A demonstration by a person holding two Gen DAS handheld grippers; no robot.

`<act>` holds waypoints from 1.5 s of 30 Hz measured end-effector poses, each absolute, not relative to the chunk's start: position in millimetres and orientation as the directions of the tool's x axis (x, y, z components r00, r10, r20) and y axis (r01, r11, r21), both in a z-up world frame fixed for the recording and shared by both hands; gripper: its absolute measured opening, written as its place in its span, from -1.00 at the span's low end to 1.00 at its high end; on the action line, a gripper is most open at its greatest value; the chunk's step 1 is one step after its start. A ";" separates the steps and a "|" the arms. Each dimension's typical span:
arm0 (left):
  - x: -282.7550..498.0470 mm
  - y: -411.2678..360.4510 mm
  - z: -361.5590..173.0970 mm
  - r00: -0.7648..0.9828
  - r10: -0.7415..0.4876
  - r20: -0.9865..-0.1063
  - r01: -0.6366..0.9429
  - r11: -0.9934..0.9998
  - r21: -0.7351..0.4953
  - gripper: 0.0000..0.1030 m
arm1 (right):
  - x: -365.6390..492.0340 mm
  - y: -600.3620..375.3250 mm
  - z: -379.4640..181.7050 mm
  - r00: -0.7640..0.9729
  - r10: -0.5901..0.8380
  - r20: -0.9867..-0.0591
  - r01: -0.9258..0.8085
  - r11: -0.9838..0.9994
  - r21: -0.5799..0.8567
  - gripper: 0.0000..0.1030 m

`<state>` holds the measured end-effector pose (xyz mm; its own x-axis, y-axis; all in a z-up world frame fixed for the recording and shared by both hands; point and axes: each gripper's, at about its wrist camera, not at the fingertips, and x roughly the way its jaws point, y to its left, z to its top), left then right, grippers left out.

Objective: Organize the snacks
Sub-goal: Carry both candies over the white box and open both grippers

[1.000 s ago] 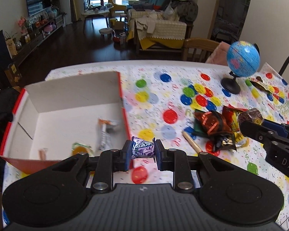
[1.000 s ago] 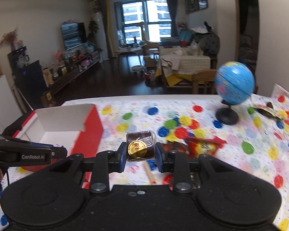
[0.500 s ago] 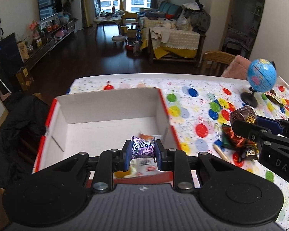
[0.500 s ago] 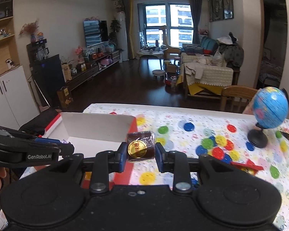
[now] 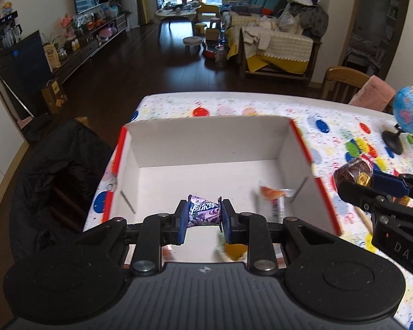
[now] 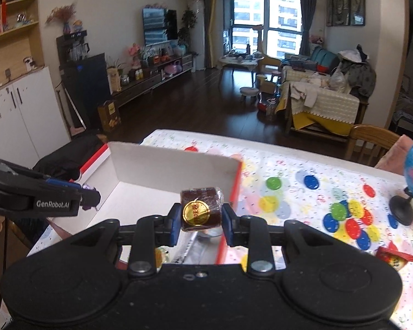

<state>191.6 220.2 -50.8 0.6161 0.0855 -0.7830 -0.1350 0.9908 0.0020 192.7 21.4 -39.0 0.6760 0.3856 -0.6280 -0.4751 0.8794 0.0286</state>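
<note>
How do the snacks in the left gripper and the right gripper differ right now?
The purple candy in the left gripper is a small twist-wrapped sweet with printed lettering; the brown roll in the right gripper is a fatter cylinder in clear wrap with a gold sticker. The candy hangs over the inside of the white box; the roll sits near the box's right wall. Both are clamped between blue pads.

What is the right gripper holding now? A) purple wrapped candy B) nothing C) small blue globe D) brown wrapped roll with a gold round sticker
D: the right gripper is shut on the brown wrapped roll with a gold round sticker, near the right wall of the white cardboard box with red edges; the purple wrapped candy is in the left gripper.
</note>
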 end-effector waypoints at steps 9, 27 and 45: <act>207.0 251.1 -82.9 0.558 0.098 -0.824 -0.153 0.988 0.014 -0.52 | 205.5 55.6 -68.9 0.609 0.378 -0.697 -0.516 0.857 0.014 -0.46; 236.2 260.1 -129.4 0.452 0.119 -0.884 -0.127 0.990 0.069 -0.51 | 234.5 79.7 -113.8 0.526 0.346 -0.777 -0.521 0.853 0.027 -0.45; 225.9 263.1 -123.7 0.458 0.077 -0.886 -0.150 0.989 0.008 0.14 | 227.4 69.9 -104.4 0.551 0.360 -0.753 -0.504 0.862 0.044 -0.12</act>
<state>225.9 263.1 -123.7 0.4579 0.0770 -0.8857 -0.1503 0.9886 0.0082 227.4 69.9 -104.4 0.5508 0.3604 -0.7528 -0.5042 0.8625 0.0440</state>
